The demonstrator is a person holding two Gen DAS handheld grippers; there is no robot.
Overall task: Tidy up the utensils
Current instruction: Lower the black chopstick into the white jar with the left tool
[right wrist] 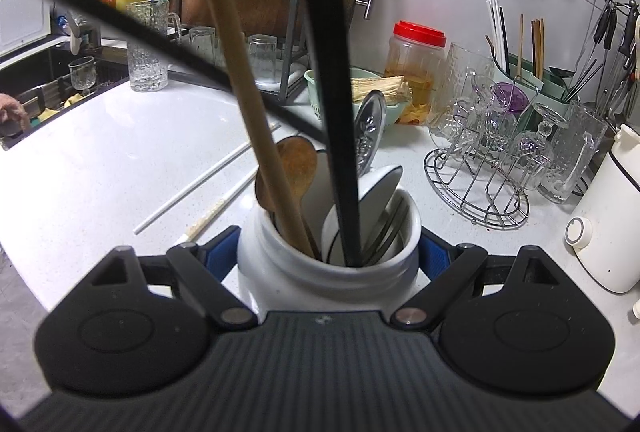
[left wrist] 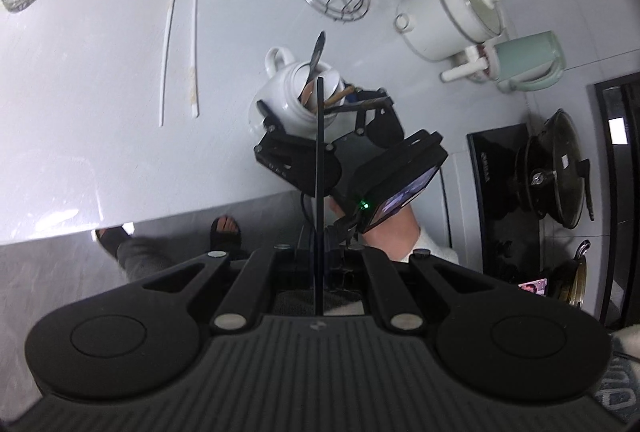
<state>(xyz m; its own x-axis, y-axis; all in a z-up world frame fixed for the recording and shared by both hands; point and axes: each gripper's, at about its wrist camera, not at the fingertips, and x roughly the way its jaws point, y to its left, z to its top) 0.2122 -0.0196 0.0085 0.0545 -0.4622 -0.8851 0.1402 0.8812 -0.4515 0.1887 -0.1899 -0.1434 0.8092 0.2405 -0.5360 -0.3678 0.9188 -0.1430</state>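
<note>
Partly hidden, left hand-held gripper (left wrist: 319, 306) pinches a black chopstick (left wrist: 319, 192); right clamps the jar (right wrist: 328, 272).

I see white ceramic jar (right wrist: 328, 272) upright on counter, stuffed with wooden spoon (right wrist: 294, 162), black chopstick (right wrist: 334, 112), metal spoons; two white chopsticks (left wrist: 180, 48) lying flat nearby.

black ribbed gripper (right wrist: 328, 256) with round side discs, silver screws, blue pads, white sleeve (left wrist: 426, 244), black sandals (left wrist: 226, 232)

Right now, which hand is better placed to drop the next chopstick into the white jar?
Left. The left gripper already pinches a black chopstick above the white jar; the right gripper is clamped on that jar.
</note>
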